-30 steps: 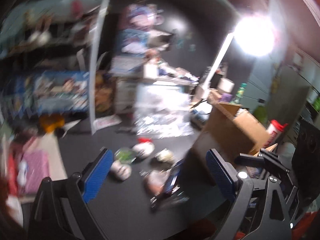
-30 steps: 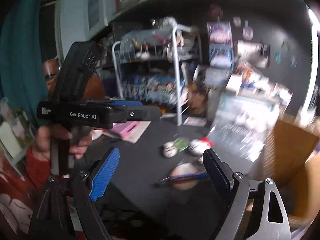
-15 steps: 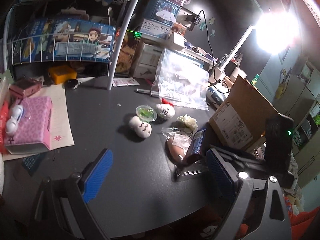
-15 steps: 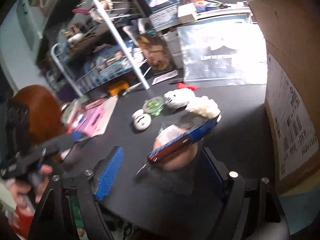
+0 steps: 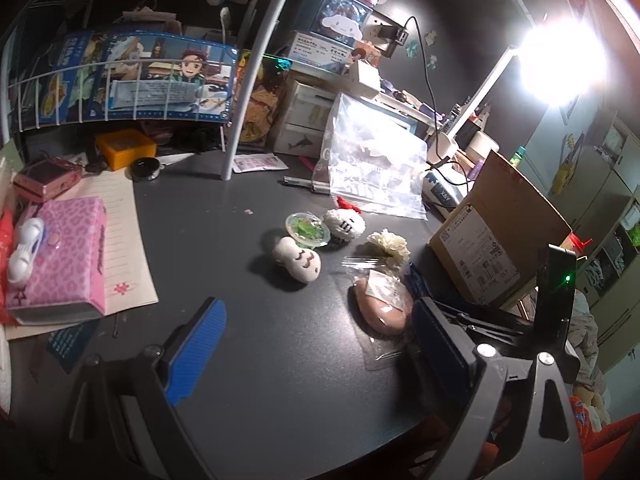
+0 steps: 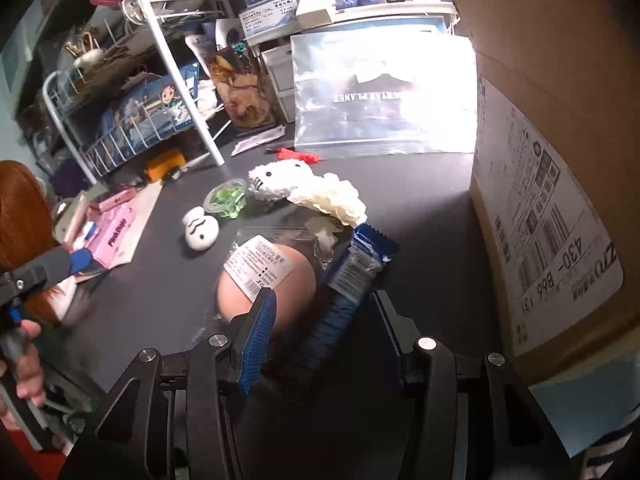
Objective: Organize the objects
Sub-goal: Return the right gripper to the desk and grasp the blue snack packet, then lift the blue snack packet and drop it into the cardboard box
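My right gripper (image 6: pixel 320 344) is closing around the blue packet (image 6: pixel 352 276) beside the wrapped pink sponge (image 6: pixel 276 280); my left gripper (image 5: pixel 316 344) hovers open. All the small items still lie on the desk (image 5: pixel 208 240): organizing barely begun.

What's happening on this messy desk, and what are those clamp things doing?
A person is tidying small things on a dark desk with a hand-held gripper in each hand. The right gripper is down over a blue packet and a peach-coloured egg-shaped item in clear wrapping; both lie between its jaws, which are closing. The left gripper hangs open above the desk, holding nothing. Two white plush toys and a cardboard box wait nearby.
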